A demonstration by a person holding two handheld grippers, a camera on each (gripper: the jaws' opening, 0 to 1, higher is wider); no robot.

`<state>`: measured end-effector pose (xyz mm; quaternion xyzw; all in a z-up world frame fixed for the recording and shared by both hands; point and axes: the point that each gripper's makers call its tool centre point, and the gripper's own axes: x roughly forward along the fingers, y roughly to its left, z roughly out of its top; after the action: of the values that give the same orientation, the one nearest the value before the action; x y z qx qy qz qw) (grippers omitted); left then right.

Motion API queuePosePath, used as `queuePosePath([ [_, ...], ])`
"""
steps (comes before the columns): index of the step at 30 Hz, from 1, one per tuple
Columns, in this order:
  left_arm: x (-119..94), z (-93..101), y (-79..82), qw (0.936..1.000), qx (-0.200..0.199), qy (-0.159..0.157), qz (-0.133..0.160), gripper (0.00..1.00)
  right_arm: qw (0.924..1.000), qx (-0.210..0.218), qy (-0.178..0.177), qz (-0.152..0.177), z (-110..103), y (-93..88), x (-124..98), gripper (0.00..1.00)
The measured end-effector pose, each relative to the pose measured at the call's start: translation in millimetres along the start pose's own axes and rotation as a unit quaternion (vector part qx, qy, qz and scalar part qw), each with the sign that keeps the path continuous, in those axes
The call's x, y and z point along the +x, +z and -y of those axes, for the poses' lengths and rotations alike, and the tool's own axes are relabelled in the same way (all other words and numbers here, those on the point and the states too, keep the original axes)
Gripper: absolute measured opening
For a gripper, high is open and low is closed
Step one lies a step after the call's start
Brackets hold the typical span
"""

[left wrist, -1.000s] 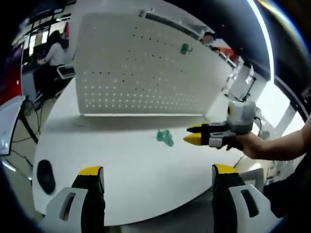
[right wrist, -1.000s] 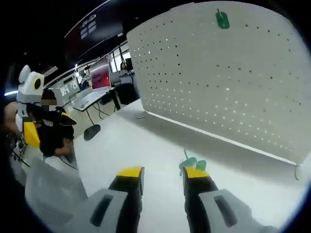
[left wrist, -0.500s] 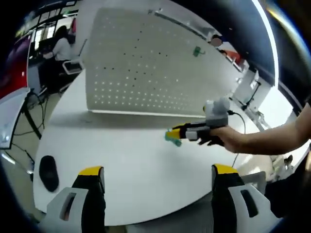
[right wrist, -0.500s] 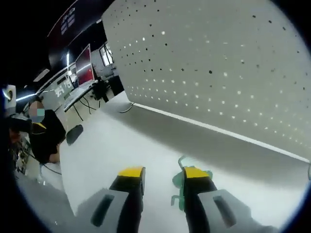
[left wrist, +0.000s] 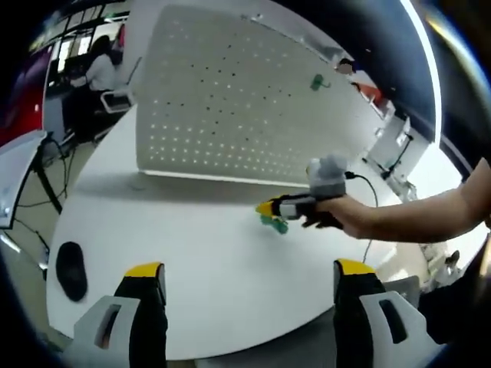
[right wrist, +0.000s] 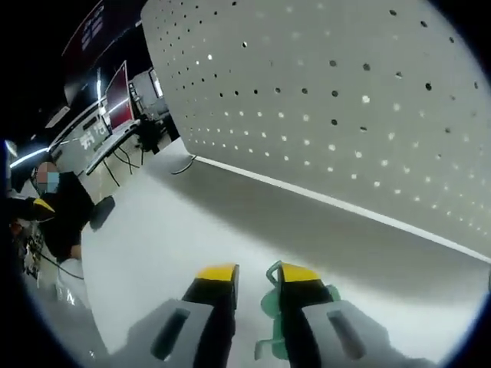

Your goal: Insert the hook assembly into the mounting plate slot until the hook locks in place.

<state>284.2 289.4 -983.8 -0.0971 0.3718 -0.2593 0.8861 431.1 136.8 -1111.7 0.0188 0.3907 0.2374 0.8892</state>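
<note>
green hook (right wrist: 270, 326) on table (right wrist: 176, 245) | right tongs (right wrist: 255, 277) closing around it

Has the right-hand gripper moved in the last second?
Yes. In the left gripper view the right gripper has moved left, toward the pegboard, and reached the green hook on the table.

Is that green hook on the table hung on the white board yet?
No. The green hook lies on the table at the right gripper's yellow tips, clear of the pegboard.
</note>
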Motion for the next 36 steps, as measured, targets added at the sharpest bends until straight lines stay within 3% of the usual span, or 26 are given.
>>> queuePosePath([
  [2, 0.7, 0.2, -0.1, 1.0000, -0.003, -0.001, 0.001, 0.91, 0.9999, 0.011, 0.002, 0.002, -0.4, 2.2, 2.1, 0.15],
  [8, 1.3, 0.6, -2.5, 1.0000, -0.006, -0.001, 0.000, 0.90, 0.9999, -0.010, 0.001, -0.001, -3.6, 6.2, 3.2, 0.03],
  [13, 1.1, 0.8, -2.6, 1.0000, -0.008, -0.002, 0.002, 0.90, 0.9998, -0.016, -0.003, -0.006, -0.9, 6.0, 2.6, 0.02],
  [22, -1.2, 3.6, 1.3, 1.0000, -0.003, -0.003, 0.007, 0.90, 0.9995, -0.029, -0.005, 0.015, -3.8, 14.1, -9.4, 0.00],
  [31, 0.4, 10.7, 16.2, 0.9997, 0.009, -0.010, 0.019, 0.90, 0.9964, -0.014, -0.009, 0.083, -10.3, 49.5, -46.5, 0.00],
  [36, 0.4, 14.7, 27.0, 0.9989, 0.034, 0.000, 0.032, 0.92, 0.9928, -0.018, 0.011, 0.118, -28.8, 68.3, -78.6, 0.00],
])
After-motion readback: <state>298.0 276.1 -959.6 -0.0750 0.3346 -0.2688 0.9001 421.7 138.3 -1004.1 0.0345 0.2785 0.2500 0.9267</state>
